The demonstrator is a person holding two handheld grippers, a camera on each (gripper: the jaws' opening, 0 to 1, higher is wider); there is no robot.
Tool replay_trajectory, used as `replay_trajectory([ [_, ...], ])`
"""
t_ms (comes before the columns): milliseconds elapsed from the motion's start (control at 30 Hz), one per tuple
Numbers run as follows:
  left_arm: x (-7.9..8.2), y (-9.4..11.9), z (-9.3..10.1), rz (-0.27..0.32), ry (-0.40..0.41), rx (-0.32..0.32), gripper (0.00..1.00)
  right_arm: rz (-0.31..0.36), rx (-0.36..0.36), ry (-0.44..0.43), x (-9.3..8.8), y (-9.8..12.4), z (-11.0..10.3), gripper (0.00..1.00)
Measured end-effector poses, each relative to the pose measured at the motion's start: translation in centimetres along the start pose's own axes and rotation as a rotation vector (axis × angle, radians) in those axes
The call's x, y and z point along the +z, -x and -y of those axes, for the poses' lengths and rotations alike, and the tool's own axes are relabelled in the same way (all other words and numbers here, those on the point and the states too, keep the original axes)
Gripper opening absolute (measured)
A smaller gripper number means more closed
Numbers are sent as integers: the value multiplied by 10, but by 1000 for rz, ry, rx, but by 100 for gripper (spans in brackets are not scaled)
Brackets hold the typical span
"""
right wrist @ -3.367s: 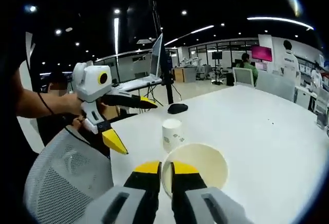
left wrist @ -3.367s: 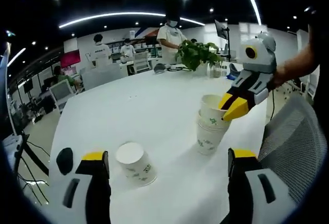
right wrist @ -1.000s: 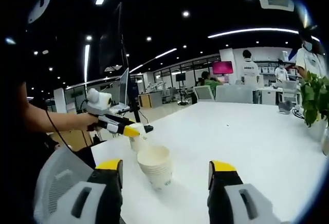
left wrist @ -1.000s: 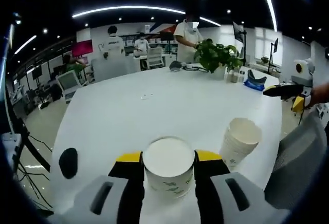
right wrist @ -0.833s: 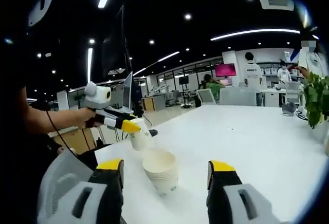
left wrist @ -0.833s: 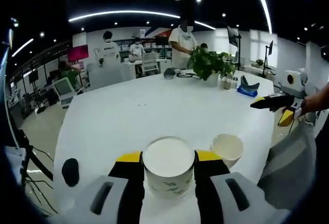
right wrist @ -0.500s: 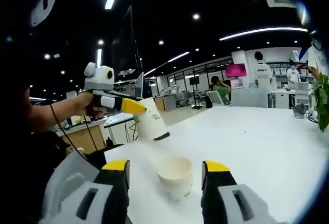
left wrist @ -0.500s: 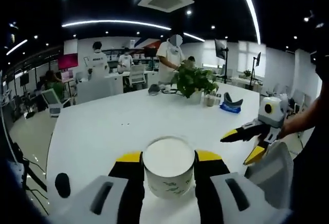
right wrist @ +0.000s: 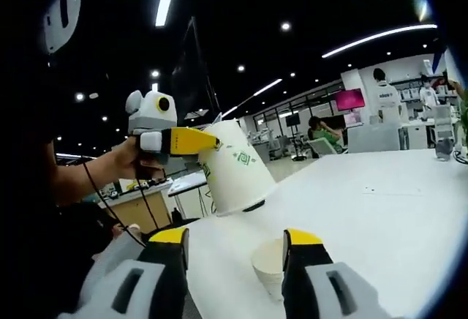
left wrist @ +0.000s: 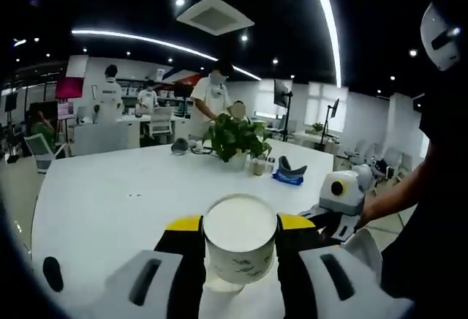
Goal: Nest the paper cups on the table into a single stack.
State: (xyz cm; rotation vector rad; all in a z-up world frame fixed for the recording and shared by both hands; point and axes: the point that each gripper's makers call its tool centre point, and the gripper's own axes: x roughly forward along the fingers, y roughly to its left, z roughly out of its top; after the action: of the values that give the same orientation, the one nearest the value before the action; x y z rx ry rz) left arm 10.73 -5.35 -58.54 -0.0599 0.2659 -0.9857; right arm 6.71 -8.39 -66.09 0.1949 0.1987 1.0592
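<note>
A white paper cup (left wrist: pixel 240 237) with green print sits between the jaws of my left gripper (left wrist: pixel 240 225), which is shut on it. In the right gripper view the same cup (right wrist: pixel 238 167) hangs tilted in the air, mouth pointing down, held by the left gripper (right wrist: pixel 208 143) coming in from the left. Just below and to the right of it, a stack of nested cups (right wrist: pixel 269 266) stands upright on the white table (right wrist: pixel 380 202). My right gripper (right wrist: pixel 235 242) is open, one jaw on each side of the stack, apart from it.
The right gripper (left wrist: pixel 338 200) and a person's arm enter the left gripper view at the right. A potted plant (left wrist: pixel 234 134) and small items stand at the table's far end, with people behind. A mesh chair back (right wrist: pixel 110 260) is at the near edge.
The left gripper has lifted the single cup off the table and carried it over towards the stack. The right gripper stays open near the stack.
</note>
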Motion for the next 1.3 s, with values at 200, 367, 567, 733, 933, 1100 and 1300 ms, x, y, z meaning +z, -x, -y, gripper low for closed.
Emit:
replay_trajectory([
  [200, -4, -3, 13, -11, -14, -60, 36, 17, 42, -74, 5, -1, -8, 30],
  [367, -11, -5, 23, -28, -42, -100, 36, 36, 46, -108, 7, 3, -7, 28],
  [567, -22, -1, 20, -50, -35, -115, 36, 58, 38, -165, 11, 7, -7, 25],
  [733, -33, 3, 19, -77, -3, -144, 36, 130, 53, -308, 23, 12, -4, 21],
  [933, -51, 6, 18, -137, -22, -168, 35, 138, 50, -299, 25, 15, -1, 14],
  [1100, -68, 7, 17, -185, -32, -191, 35, 128, 61, -299, 27, 15, -1, 10],
  [1300, -80, 7, 19, -207, -17, -212, 35, 134, 78, -315, 32, 17, -3, 5],
])
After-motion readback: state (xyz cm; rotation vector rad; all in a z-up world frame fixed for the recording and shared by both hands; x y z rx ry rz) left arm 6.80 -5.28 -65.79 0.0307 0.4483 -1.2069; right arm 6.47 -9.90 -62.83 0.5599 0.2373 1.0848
